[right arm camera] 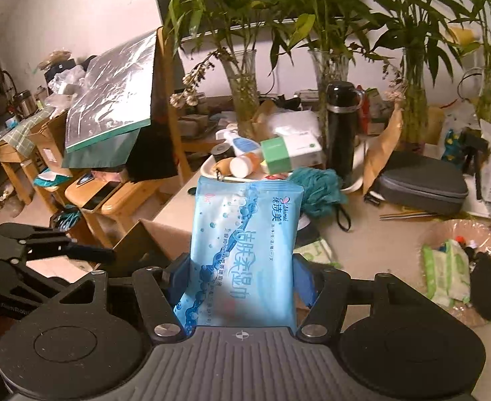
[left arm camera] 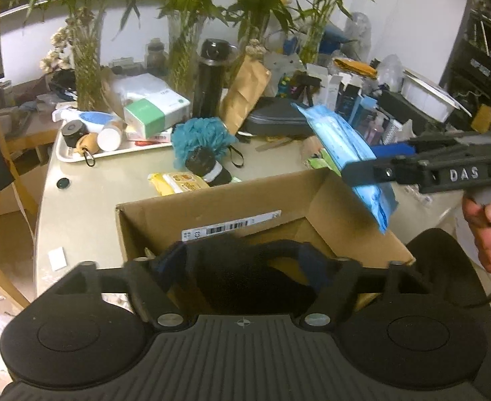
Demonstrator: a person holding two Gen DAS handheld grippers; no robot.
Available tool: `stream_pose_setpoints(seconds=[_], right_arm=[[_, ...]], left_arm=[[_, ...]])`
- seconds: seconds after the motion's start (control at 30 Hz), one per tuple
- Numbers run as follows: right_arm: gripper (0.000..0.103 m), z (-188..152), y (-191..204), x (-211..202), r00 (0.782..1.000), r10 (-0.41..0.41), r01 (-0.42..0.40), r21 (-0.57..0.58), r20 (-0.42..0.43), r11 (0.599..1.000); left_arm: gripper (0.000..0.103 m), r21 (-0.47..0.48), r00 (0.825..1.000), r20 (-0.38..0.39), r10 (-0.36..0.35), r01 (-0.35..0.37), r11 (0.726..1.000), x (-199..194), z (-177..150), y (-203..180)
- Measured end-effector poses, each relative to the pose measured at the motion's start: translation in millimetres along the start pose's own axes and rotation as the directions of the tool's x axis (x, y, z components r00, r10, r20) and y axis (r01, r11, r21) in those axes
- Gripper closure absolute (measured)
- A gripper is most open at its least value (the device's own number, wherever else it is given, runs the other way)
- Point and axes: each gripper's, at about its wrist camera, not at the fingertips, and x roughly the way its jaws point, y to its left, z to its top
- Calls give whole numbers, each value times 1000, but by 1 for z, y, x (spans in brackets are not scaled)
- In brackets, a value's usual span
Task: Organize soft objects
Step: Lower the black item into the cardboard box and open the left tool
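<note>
My right gripper (right arm camera: 242, 280) is shut on a blue wet-wipes pack (right arm camera: 245, 247). In the left wrist view the pack (left arm camera: 342, 143) hangs above the right corner of an open cardboard box (left arm camera: 212, 200). My left gripper (left arm camera: 245, 267) is shut on a black soft object (left arm camera: 245, 277) and holds it over the near side of the box. A teal fluffy object (left arm camera: 202, 137) lies on the table behind the box. A green wipes pack (right arm camera: 446, 270) lies in a clear bag at the right.
A white tray (left arm camera: 78, 153) with bottles and boxes stands at the back left. A black flask (left arm camera: 210, 77), plant vases, a brown paper bag (left arm camera: 245, 93) and a grey case (left arm camera: 278, 117) crowd the back. A yellow snack pack (left arm camera: 175, 182) lies by the box.
</note>
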Motion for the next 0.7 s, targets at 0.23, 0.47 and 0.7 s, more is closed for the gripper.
stream_pose_setpoints(seconds=[0.23, 0.47, 0.7], right_arm=[[37, -7, 4, 0, 1000, -7, 7, -1, -22, 1000], [37, -9, 13, 7, 998, -16, 14, -26, -64, 1000], [37, -12, 20, 20, 995, -20, 16, -34, -101, 999]], left_arm=[[26, -2, 999, 25, 26, -26, 1000, -16, -2, -5], [26, -4, 997, 70, 28, -27, 1000, -36, 4, -4], [26, -15, 993, 115, 28, -27, 1000, -55, 7, -2]])
